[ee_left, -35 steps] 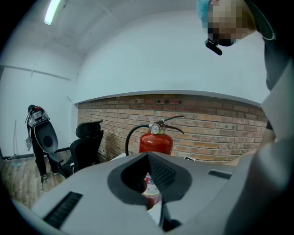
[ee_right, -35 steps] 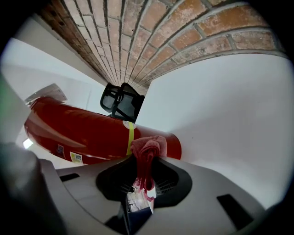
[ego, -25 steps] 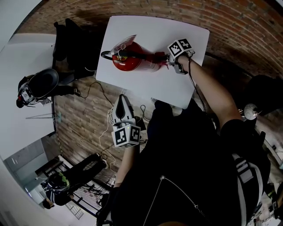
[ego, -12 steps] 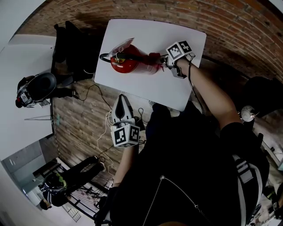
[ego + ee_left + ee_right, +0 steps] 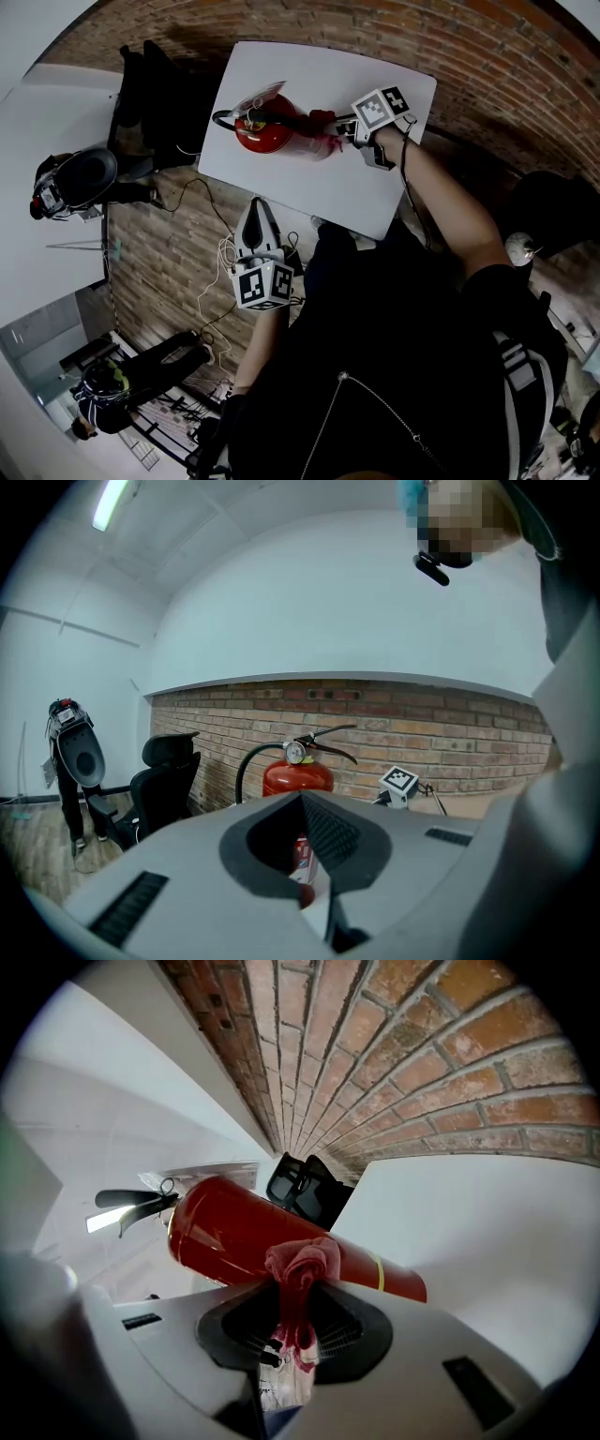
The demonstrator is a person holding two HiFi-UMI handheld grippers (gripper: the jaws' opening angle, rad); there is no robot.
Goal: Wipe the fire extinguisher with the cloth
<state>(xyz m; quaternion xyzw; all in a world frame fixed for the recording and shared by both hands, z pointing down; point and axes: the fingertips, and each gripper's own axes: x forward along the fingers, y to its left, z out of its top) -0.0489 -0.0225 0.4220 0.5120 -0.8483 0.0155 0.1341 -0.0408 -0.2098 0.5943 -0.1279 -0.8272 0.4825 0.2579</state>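
Observation:
A red fire extinguisher (image 5: 267, 131) stands upright on the white table (image 5: 356, 192), its black handle and hose at the top. My right gripper (image 5: 345, 125) is shut on a red cloth (image 5: 322, 120) that presses against the extinguisher's side. In the right gripper view the bunched cloth (image 5: 302, 1265) sticks out of that gripper (image 5: 300, 1314) and touches the red cylinder (image 5: 234, 1232). My left gripper (image 5: 258, 214) hangs off the table's near edge, shut and empty. In the left gripper view the gripper (image 5: 305, 850) points at the extinguisher (image 5: 298, 778) from a distance.
A black office chair (image 5: 150, 94) stands beside the table's left end. A black machine on a stand (image 5: 75, 183) is further left. Cables (image 5: 211, 281) trail over the brick-patterned floor below the left gripper. A brick wall (image 5: 450, 742) runs behind the table.
The right gripper has slid the cloth a little along the extinguisher's side toward its head. The left gripper has hardly moved.

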